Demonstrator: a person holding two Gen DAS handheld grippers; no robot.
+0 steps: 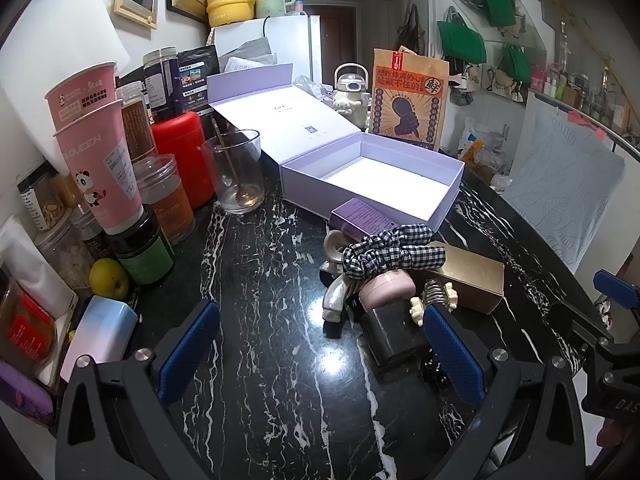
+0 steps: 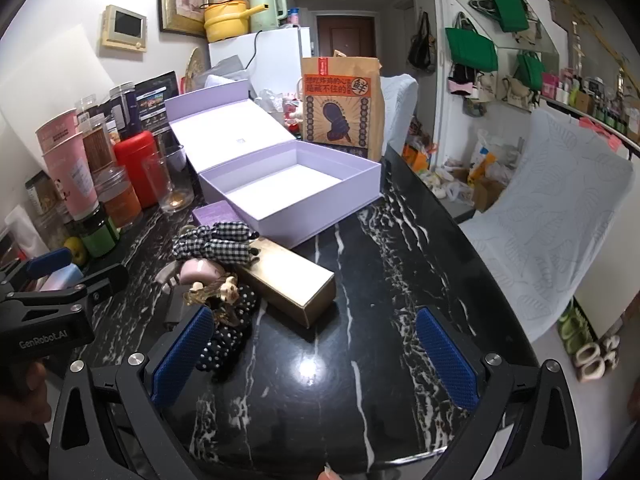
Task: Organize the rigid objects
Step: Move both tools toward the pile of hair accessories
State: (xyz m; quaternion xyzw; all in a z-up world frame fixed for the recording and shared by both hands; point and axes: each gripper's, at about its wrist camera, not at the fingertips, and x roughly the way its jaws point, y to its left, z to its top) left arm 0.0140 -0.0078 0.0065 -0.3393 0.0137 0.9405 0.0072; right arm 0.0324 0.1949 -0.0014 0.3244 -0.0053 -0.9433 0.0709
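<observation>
Both my claws hover over the black marble table, tipped downward, each spread wide and holding nothing: my left claw faces the pile of small things, my right claw bare tabletop just right of it. The lilac gift box sits open and empty behind the pile, its lid folded back. I judge that sorting has not begun: nothing lies in the box, and the step in hand is choosing a first piece.

The things to organize lie heaped in front of the box: a gold carton, a small purple carton touching the box wall, a checked hair tie draped over the heap, a pink round case and a dark block nearest my left claw.

The next move, I reckon, calls for dropping a claw onto one stiff item, likely the gold carton, which lies clear on one side.

My left view alone shows the dark block and a pearly hair clip; my right view alone shows a black dotted hair tie beside its left pad, and the carton's full length.
</observation>
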